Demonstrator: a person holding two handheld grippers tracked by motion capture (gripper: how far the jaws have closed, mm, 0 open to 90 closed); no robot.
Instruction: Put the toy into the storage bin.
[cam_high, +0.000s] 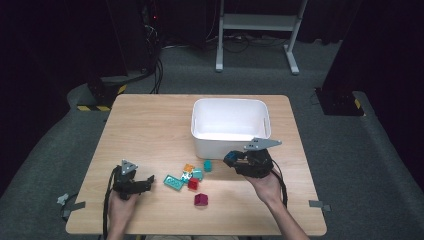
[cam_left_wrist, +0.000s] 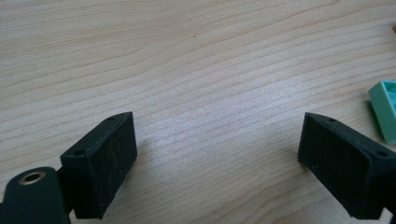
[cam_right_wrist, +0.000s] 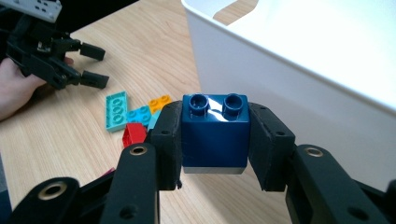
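Pale wood-grain tabletop (cam_high: 150, 125) sits on grey carpet in a dark room, with a white, smooth-walled plastic bin (cam_high: 200, 145) at centre frame in the high view. At lower right there, the right gripper (cam_high: 234, 159) is held up off the table by the bin's near wall, its black pads pinching a glossy dark blue two-stud block (cam_right_wrist: 214, 133) by its sides. At lower left, the left gripper (cam_high: 148, 181) rests low in the hand, jaws spread over bare wood, near a scatter of teal, orange and red bricks (cam_high: 186, 176).
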